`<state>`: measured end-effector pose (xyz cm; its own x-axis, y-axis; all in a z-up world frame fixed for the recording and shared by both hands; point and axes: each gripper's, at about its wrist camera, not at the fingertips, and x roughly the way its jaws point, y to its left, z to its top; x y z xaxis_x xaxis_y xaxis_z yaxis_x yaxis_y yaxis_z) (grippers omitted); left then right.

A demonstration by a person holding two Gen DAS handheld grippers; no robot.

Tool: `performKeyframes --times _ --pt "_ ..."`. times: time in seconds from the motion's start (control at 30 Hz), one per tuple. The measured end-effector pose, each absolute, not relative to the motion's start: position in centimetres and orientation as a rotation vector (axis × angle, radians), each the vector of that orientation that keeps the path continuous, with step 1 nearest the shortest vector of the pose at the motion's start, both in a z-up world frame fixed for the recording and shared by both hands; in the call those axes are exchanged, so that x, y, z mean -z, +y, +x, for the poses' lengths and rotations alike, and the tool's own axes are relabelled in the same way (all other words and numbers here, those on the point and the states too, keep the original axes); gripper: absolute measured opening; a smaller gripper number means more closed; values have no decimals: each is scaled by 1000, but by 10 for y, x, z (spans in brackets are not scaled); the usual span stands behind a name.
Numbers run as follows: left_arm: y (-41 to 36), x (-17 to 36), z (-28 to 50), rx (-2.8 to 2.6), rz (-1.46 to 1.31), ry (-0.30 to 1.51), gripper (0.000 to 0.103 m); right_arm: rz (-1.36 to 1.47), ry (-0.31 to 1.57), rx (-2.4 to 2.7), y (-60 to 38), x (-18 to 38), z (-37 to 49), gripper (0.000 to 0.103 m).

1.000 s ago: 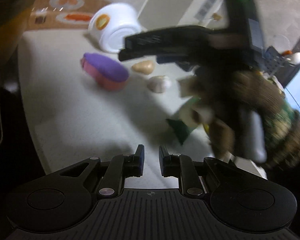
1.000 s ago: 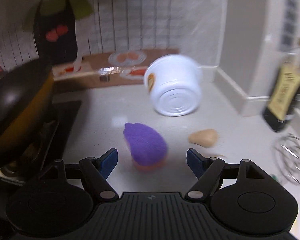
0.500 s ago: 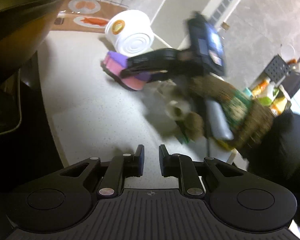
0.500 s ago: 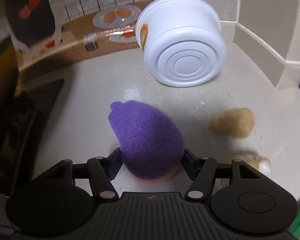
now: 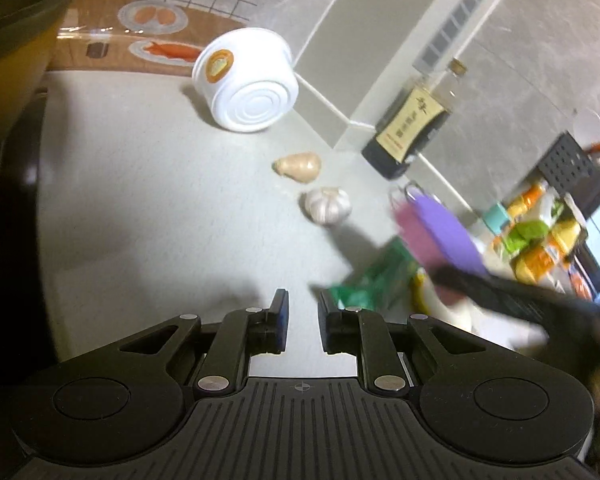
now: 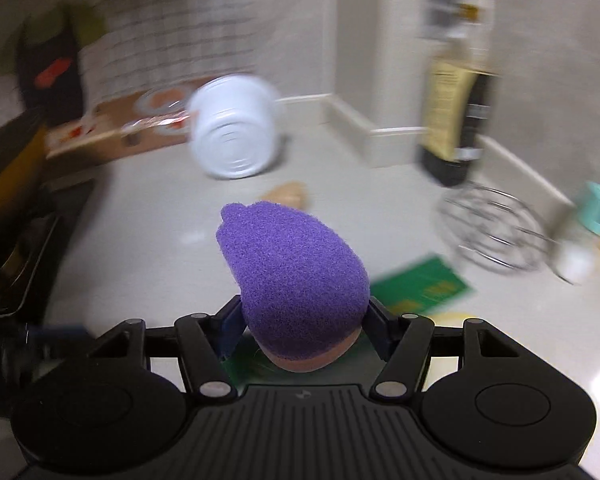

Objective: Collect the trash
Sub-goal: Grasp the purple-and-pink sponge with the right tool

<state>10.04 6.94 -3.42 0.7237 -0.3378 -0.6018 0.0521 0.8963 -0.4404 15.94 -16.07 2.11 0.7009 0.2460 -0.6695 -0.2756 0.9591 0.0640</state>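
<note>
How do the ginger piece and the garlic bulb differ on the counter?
The ginger piece is tan, elongated and knobbly; the garlic bulb is whitish, round and ribbed. The ginger piece lies nearer the tipped white tub, the garlic bulb nearer the green wrapper. Both rest loose on the counter, untouched.

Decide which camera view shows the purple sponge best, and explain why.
The right wrist view: the sponge fills the centre, sharp, clamped between the right tongs. In the left wrist view, the sponge is a blurred streak at the right side.
</note>
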Motion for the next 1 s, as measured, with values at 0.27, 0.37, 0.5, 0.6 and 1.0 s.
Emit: performKeyframes --times 0.27,0.37,0.5,0.6,1.0 --pt "23 18 172 296 -333 646 18 88 725 -120 -239 -26 126 63" --pt "3 15 205 326 -207 603 18 77 719 -104 -244 -24 119 63" --pt "4 19 256 251 -218 611 18 68 721 -100 -245 -21 115 63" --pt "0 25 291 202 -148 619 18 65 729 -107 -243 -16 116 63" --pt "-52 30 234 626 70 700 19 73 725 -51 -260 -9 124 63"
